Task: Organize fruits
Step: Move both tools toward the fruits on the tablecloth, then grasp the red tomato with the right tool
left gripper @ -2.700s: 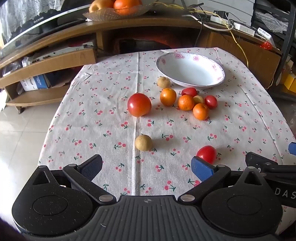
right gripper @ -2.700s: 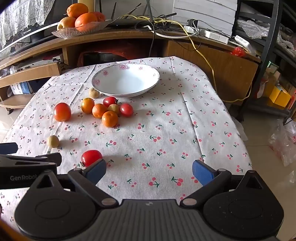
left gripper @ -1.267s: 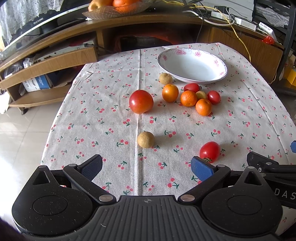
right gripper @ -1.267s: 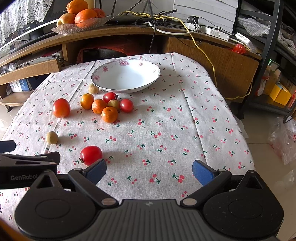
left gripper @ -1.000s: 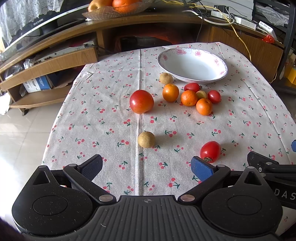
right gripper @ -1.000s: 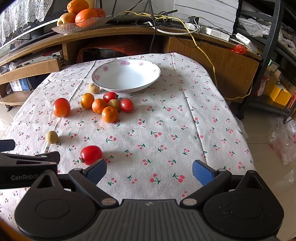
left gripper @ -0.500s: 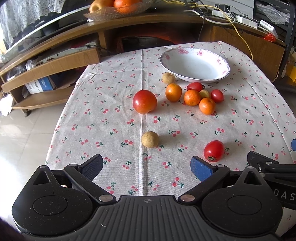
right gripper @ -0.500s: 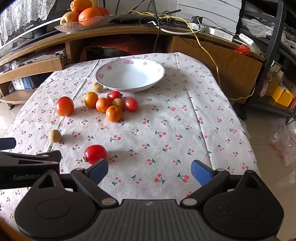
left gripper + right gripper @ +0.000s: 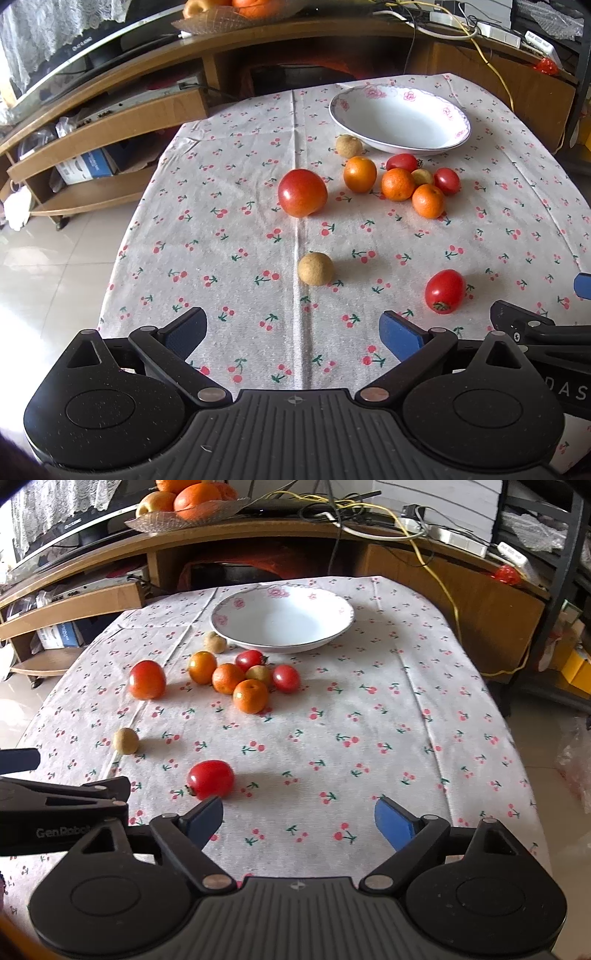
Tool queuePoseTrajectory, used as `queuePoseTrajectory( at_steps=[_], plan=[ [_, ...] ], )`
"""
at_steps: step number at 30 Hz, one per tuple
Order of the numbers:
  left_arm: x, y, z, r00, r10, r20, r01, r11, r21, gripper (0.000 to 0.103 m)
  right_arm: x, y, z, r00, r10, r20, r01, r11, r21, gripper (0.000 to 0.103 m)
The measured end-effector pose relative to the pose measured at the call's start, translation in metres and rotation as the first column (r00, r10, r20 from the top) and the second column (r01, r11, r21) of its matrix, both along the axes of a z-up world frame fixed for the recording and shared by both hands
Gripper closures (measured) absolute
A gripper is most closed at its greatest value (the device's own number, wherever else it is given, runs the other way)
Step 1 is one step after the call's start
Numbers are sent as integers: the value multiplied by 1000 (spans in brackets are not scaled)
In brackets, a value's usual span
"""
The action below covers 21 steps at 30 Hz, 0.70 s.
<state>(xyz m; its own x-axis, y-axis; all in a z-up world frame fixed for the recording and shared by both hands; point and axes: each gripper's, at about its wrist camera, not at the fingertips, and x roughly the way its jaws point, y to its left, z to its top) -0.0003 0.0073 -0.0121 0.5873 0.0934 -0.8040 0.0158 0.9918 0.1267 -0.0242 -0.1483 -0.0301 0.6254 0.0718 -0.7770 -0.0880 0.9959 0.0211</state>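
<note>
So not much has actually happened yet. Compared with a couple of seconds back, both cameras have just drifted a bit closer over the bench, and the fruit sits a touch nearer in both views. Nothing on the cloth has moved: same scatter, same spots.

The left tongs are spread wide with nothing in them, and the right tongs are the same, wide and empty. We're hovering over the near edge.

Where the fruit is: the white bowl at the far end has nothing in it. Right in front of it there's a huddle of small oranges and cherry tomatoes, with a little brown fruit just beside the bowl's rim. The big tomato sits apart to the left of that bunch. Closer to us, well apart from the rest, are a brown round fruit and a lone red tomato.

Our read: we're at the very start, nothing sorted. That lone tomato is just ahead of the right tongs' left finger, so it looks like the easy first pick, and the brown fruit lines up with the left tongs.
</note>
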Motion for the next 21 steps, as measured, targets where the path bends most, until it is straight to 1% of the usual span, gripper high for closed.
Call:
queuePoseTrajectory(
  at_steps=[5,7,12,17,21],
  plan=[
    [2,7,0,1000,6,4,-6,1000,6,2,5,8,-2,999,47,6,-47,999,2,16],
    [3,10,-1,1000,9,1,-9,1000,3,2,10,10,-3,998,64,-1,-64,998,7,20],
    [7,13,-2,1000,13,13,-14,999,35,2,19,18,-7,994,105,-8,-105,994,24,24],
    [13,20,-3,1000,20,17,-21,999,45,2,29,25,-9,990,143,-9,-143,989,43,26],
    [19,22,-7,1000,15,7,-15,998,62,2,38,29,-14,982,187,-31,-184,980,72,39]
  ],
)
